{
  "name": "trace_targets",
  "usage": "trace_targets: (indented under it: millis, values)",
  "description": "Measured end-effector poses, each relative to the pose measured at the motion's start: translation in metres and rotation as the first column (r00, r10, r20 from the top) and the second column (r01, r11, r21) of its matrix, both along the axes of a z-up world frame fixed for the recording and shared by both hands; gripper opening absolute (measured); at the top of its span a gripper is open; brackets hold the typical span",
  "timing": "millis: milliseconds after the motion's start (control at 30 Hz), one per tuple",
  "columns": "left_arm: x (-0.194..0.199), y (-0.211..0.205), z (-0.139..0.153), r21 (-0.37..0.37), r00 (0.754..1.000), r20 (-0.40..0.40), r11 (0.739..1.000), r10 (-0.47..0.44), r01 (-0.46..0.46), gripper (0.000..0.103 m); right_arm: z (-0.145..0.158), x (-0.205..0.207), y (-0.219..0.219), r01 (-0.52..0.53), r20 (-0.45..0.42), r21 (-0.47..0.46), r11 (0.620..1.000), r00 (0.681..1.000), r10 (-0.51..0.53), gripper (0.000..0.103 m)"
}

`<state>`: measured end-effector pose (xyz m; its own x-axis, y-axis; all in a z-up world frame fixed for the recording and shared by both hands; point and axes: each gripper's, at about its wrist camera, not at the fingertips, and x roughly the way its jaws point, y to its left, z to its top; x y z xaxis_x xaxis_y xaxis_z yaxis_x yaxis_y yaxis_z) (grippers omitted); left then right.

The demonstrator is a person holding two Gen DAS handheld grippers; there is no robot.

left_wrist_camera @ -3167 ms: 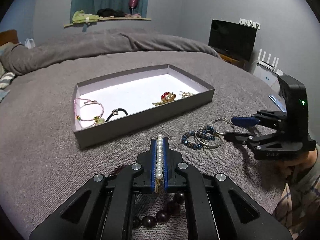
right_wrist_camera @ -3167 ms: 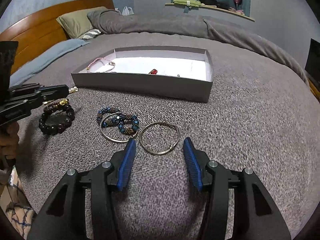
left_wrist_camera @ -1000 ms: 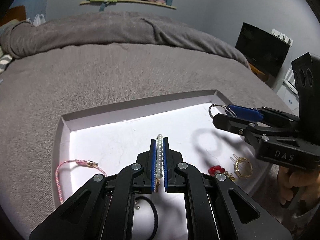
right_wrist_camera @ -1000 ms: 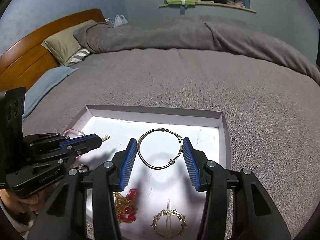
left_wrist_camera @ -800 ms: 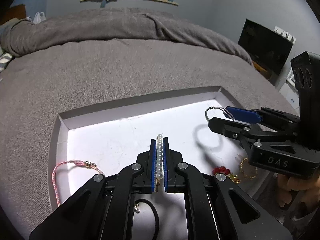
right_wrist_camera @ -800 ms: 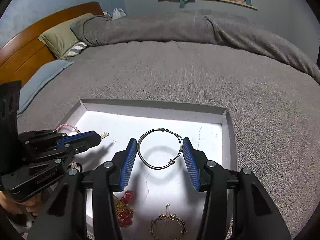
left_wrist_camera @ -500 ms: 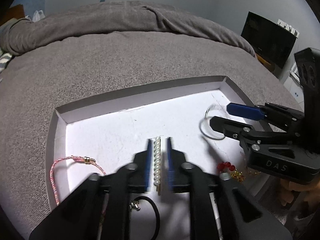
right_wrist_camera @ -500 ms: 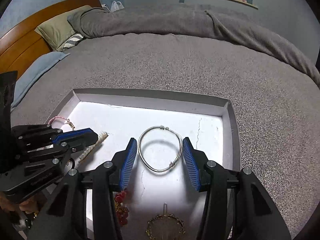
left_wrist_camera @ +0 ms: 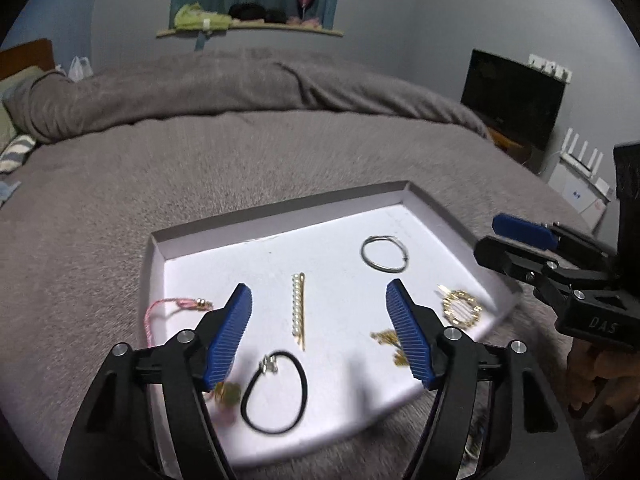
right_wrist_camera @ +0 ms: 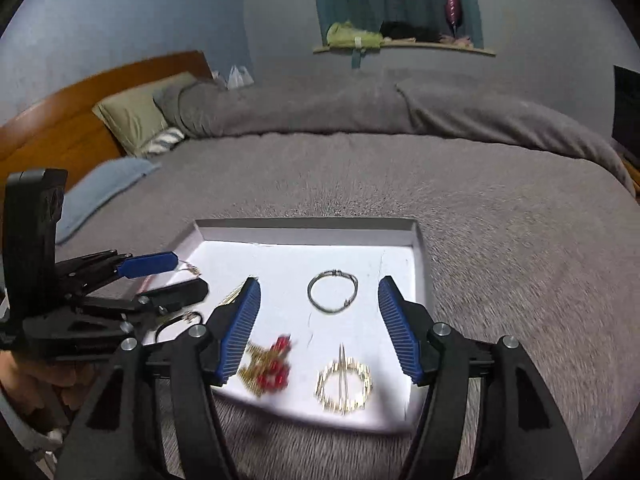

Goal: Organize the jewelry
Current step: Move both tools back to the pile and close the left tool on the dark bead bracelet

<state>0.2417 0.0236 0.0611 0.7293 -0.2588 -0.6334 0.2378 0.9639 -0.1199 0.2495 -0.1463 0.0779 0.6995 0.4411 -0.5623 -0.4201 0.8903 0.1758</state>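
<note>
Both tongs are opening, with nothing pinched. The left tongs (left_wrist_camera: 318,334), which gripped the pearl hair clip (left_wrist_camera: 298,310) a second ago, have let it go; it now lies flat on the white floor of the grey tray (left_wrist_camera: 280,208) on the bed. The right tongs (right_wrist_camera: 318,328) have likewise dropped the silver wire bangle (right_wrist_camera: 332,291) into the tray. Both deliveries look finished, freeing the tongs for more jewelry.

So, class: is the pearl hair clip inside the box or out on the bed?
Inside: the pearl hair clip lies flat on the box's white floor, free of both grippers.
</note>
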Motion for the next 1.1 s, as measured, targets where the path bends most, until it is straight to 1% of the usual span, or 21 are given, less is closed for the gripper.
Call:
trace_targets:
  millis: [133,233,467,567,633,767,867,1100]
  values:
    - [-0.026,0.001,0.012,-0.012,0.999,0.048,1.0,-0.006,0.007,0.078,0.0,-0.024,-0.013,0.002,0.002,0.026,1.0,1.0,-0.002,0.062]
    - [-0.048,0.001,0.018,-0.016,0.997,0.072,1.0,-0.011,0.012,0.078,-0.002,-0.041,-0.02,0.009,0.01,0.017,1.0,1.0,-0.009,0.068]
    - [-0.096,0.004,0.015,-0.007,0.994,0.105,1.0,-0.026,0.027,0.079,-0.015,-0.067,-0.036,0.029,-0.009,0.029,0.999,1.0,-0.029,0.068]
    - [-0.11,0.005,0.009,-0.011,0.994,0.103,0.999,-0.041,0.042,0.079,-0.023,-0.077,-0.04,0.031,-0.028,0.029,0.999,0.999,-0.03,0.068]
    - [-0.12,0.004,0.001,0.001,0.994,0.097,0.999,-0.049,0.049,0.079,-0.027,-0.084,-0.039,0.027,-0.03,0.02,0.999,0.999,-0.026,0.068]
    - [-0.13,0.004,-0.012,0.008,0.995,0.08,0.998,-0.055,0.055,0.079,-0.033,-0.095,-0.033,0.003,-0.036,0.009,1.0,0.999,-0.002,0.068]
    - [-0.137,0.009,-0.019,0.017,0.996,0.073,0.999,-0.045,0.044,0.079,-0.038,-0.105,-0.022,-0.038,-0.042,-0.005,0.999,0.998,0.037,0.068]
    - [-0.148,0.026,-0.03,-0.006,0.999,0.051,1.0,-0.016,0.016,0.079,-0.045,-0.109,0.003,-0.133,-0.072,-0.031,0.991,0.989,0.13,0.068]
